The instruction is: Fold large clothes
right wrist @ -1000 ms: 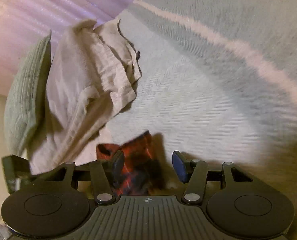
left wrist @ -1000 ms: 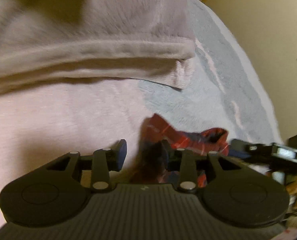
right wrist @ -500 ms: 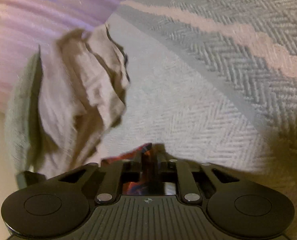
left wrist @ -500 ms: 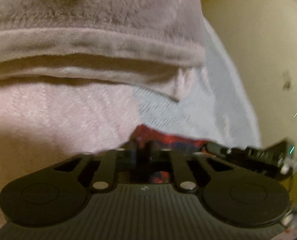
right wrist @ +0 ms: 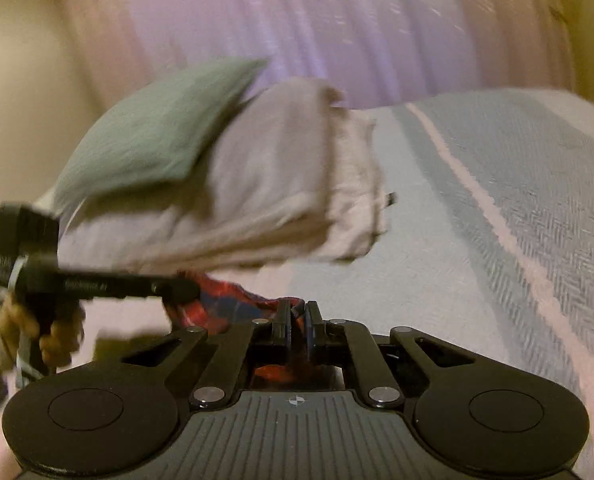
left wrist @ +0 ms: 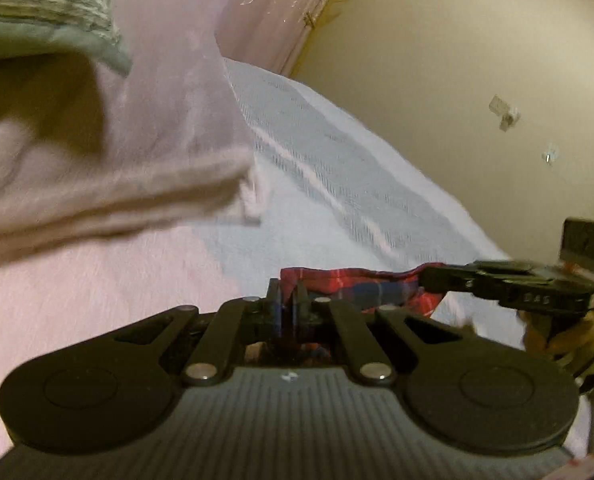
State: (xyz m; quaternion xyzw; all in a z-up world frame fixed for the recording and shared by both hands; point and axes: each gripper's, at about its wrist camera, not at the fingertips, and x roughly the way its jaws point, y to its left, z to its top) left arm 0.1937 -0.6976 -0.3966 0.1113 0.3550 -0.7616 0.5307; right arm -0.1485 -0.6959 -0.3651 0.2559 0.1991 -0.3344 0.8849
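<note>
Left wrist view: left gripper [left wrist: 287,306] clamped on one end of the red plaid garment [left wrist: 357,286], fingers nearly together with cloth pinched between.
Right wrist view: right gripper [right wrist: 297,322] closed likewise on the other end of that garment [right wrist: 233,298].
Garment position: raised edge spans between the two claws, over the pale bedspread [left wrist: 337,168]; rest of the cloth is hidden under the gripper bodies.
Long axis: held edge runs claw to claw, slightly slack, sagging mid-span.
Key relation: each claw sits at its own end, neither nearer the middle; any spread or fold would turn on keeping that line level.
Neighbours: pinkish folded blanket [right wrist: 265,184] with a green cushion [right wrist: 153,136] on top lies just beyond the garment.
Blur: both views smeared; cloth details uncertain.
</note>
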